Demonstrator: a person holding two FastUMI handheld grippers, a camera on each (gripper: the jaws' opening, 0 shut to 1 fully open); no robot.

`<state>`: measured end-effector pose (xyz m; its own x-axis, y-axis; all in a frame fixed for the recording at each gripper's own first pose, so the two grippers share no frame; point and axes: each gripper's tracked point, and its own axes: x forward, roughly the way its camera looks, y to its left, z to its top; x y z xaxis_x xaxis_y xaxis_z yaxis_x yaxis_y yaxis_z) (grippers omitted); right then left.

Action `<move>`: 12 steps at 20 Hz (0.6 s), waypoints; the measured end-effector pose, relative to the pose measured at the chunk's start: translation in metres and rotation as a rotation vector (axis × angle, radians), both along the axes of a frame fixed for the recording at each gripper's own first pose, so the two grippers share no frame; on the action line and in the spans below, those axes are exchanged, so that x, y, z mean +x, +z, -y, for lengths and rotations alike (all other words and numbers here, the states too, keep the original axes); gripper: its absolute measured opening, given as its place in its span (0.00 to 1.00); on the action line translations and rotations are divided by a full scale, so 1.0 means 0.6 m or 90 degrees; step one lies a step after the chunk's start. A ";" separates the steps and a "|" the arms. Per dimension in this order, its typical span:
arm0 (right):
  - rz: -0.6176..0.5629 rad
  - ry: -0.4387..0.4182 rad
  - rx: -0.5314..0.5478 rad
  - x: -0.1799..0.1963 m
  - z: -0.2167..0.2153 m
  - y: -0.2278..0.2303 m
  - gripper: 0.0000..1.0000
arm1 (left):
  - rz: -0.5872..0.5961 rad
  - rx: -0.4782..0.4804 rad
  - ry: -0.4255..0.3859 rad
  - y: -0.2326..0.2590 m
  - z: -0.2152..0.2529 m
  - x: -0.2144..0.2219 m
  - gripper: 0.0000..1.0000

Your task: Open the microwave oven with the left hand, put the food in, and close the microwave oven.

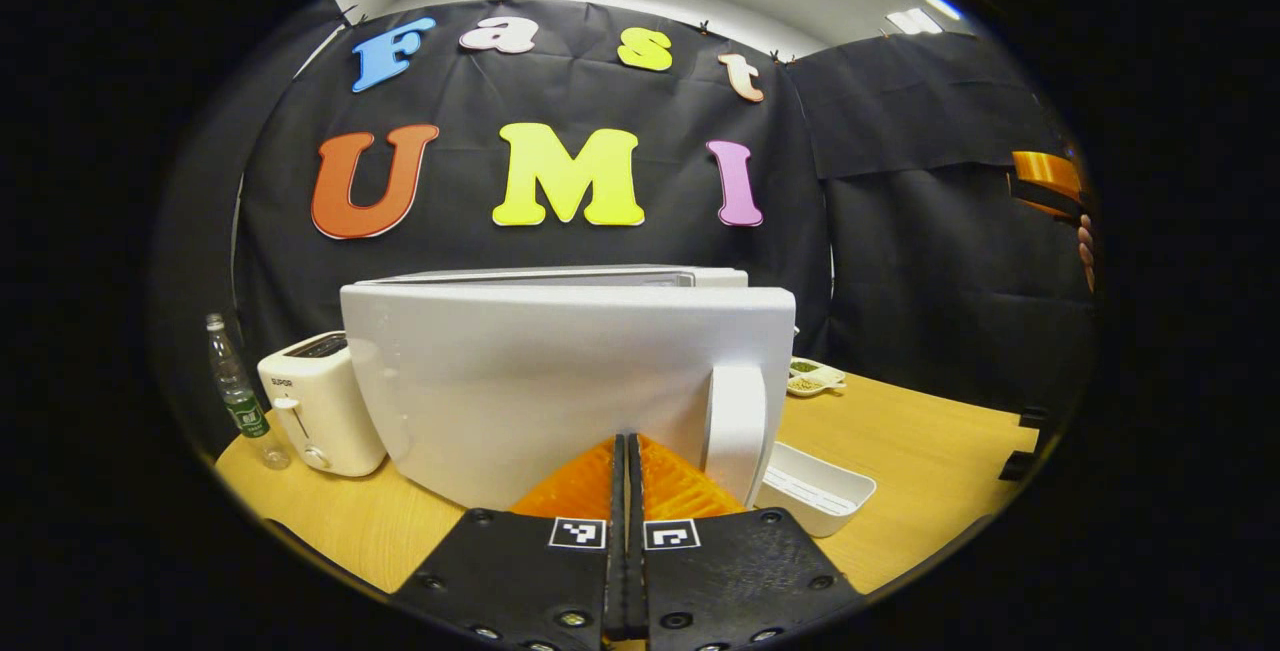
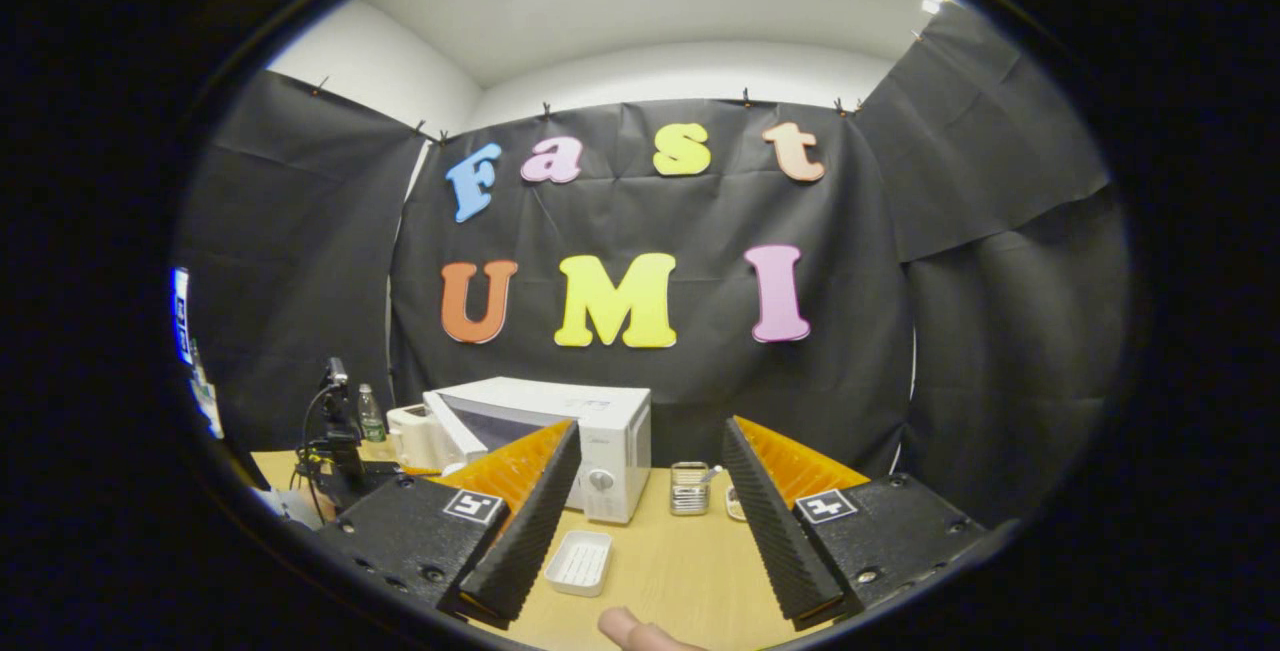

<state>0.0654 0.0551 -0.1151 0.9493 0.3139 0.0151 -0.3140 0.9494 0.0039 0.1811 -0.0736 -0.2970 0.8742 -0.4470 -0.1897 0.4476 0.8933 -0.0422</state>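
The white microwave point(image 1: 560, 276) stands on the wooden table, and its door point(image 1: 540, 381) is swung out so the outer face looks at me, with the handle point(image 1: 735, 421) at its right edge. My left gripper point(image 1: 627, 441) is shut just in front of that face, with nothing visible between its orange fingers. In the right gripper view the microwave point(image 2: 600, 431) sits farther off, its door point(image 2: 455, 426) angled out to the left. My right gripper point(image 2: 650, 426) hangs open and empty above the table. A small dish of food point(image 1: 815, 376) lies behind the microwave's right side.
A white toaster point(image 1: 320, 401) and a plastic bottle point(image 1: 238, 396) stand left of the microwave. A shallow white tray point(image 1: 815, 491) point(image 2: 582, 561) lies in front of it. A metal container point(image 2: 688, 487) stands to its right. A fingertip point(image 2: 640, 631) shows at the table's near edge.
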 end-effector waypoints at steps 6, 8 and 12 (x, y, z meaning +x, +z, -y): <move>-0.016 -0.026 0.000 0.023 0.046 -0.022 0.86 | -0.008 -0.021 0.010 -0.008 0.043 0.073 0.00; -0.022 -0.031 0.003 0.025 0.059 -0.031 0.86 | -0.006 -0.023 0.025 -0.010 0.053 0.100 0.00; -0.027 -0.033 0.020 0.034 0.070 -0.049 0.85 | -0.006 -0.029 0.045 -0.015 0.081 0.146 0.00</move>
